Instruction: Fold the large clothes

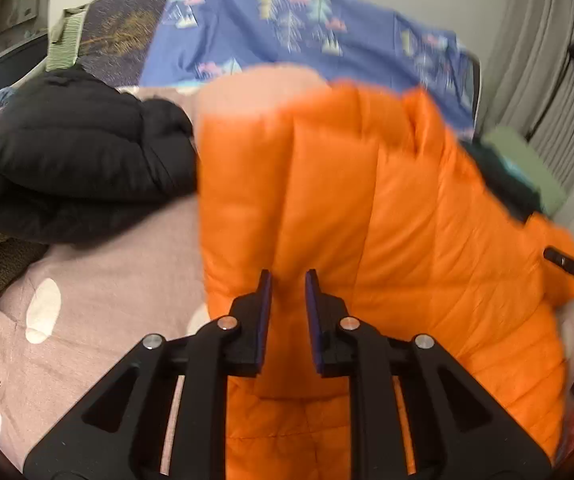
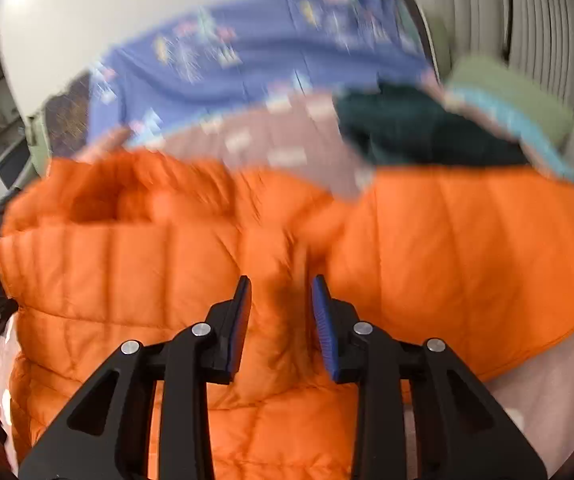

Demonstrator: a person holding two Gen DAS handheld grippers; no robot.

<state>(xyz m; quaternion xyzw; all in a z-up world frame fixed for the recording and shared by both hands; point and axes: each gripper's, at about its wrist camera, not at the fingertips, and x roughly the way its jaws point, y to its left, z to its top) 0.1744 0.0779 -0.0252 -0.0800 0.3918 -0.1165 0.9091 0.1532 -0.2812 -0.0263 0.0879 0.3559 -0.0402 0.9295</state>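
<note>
- Left gripper (image 1: 288, 276): black frame with blue-lined pads; the jaws stand narrowly apart, with a slim gap between them; orange fabric shows through that gap, but whether the pads press on it cannot be told from the blurred view.
- Right gripper (image 2: 281, 280): same black build with blue pads; the jaws stand moderately apart, wider than the left pair; a raised fold of orange fabric sits between them, and the pads do not visibly pinch it.
- Orange puffer jacket (image 1: 367, 208): a large quilted garment spread on the bed (image 1: 99, 288); in the left wrist view its long axis runs from the camera away toward the headboard end, with stitched channels running the same way; in the right wrist view it stretches broadly from left to right across the frame, with a lumpy bunched section at the upper left.
- Black puffer jacket (image 1: 83, 160): folded into a thick bundle, lying on the bed just left of the orange one, touching or nearly touching its edge.
- Bed cover: dusty pink with pale spots and a small deer print near the left edge.
- Blue sheet (image 1: 287, 32): printed with trees, draped behind the bed.
- Dark green garment (image 2: 419, 132): heaped beyond the orange jacket, toward the right.
</note>
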